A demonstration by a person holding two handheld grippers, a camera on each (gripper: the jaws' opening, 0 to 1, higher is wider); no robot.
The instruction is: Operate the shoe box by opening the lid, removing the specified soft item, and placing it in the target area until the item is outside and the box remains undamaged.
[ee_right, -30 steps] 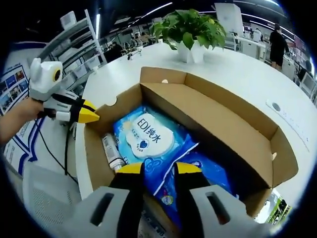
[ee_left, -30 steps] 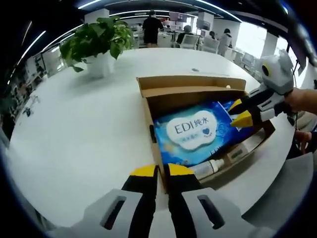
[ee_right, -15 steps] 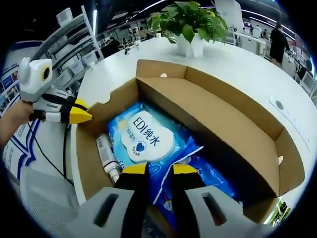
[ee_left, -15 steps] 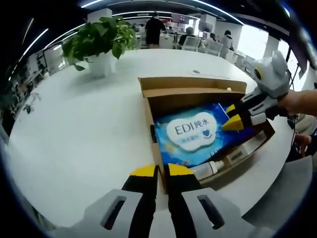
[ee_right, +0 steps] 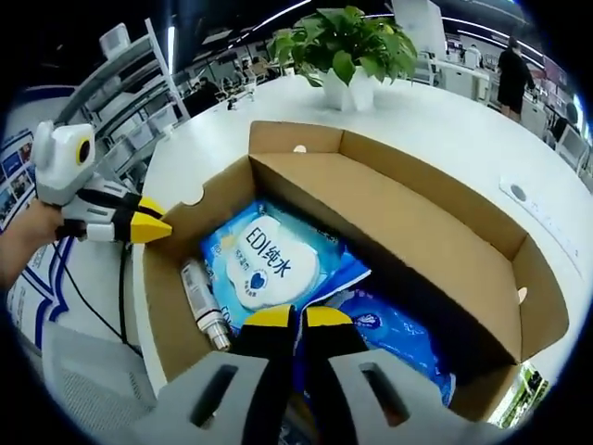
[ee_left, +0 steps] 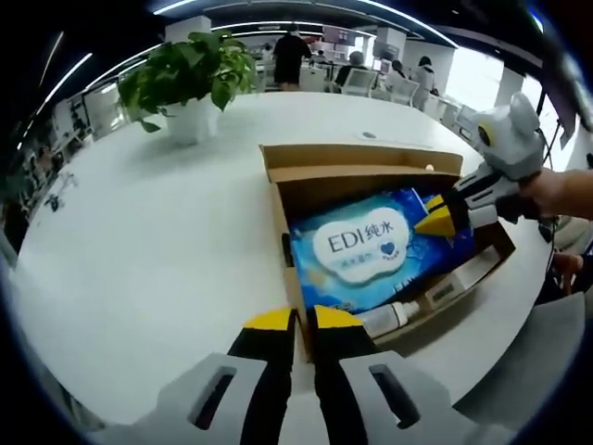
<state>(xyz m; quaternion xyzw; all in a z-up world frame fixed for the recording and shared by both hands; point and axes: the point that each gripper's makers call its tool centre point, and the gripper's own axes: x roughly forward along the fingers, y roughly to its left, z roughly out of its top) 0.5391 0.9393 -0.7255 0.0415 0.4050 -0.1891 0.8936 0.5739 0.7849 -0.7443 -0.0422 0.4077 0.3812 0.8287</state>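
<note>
The open cardboard shoe box (ee_left: 357,165) lies on a white table (ee_left: 139,241), its lid flap folded back at the far side. Inside it lies a blue soft wipes pack (ee_left: 366,246) with a white "EDI" label, and a small bottle (ee_left: 389,318) rests along one wall. My left gripper (ee_left: 298,320) is shut on the box's near wall. From the right, my right gripper (ee_left: 432,224) reaches down into the box. In the right gripper view the right gripper (ee_right: 296,318) is shut on the edge of the wipes pack (ee_right: 264,264), and the left gripper (ee_right: 156,229) pinches the box's end wall (ee_right: 181,218).
A potted green plant (ee_left: 190,79) stands on the far part of the table; the same plant (ee_right: 347,46) sits beyond the box (ee_right: 417,213). A small round socket (ee_right: 517,193) is set in the tabletop. People and desks fill the background. A hand (ee_left: 561,190) holds the right gripper.
My right gripper's jaws have gone from open to shut on the edge of the wipes pack and dipped lower into the box. The left gripper keeps its hold on the box wall.
</note>
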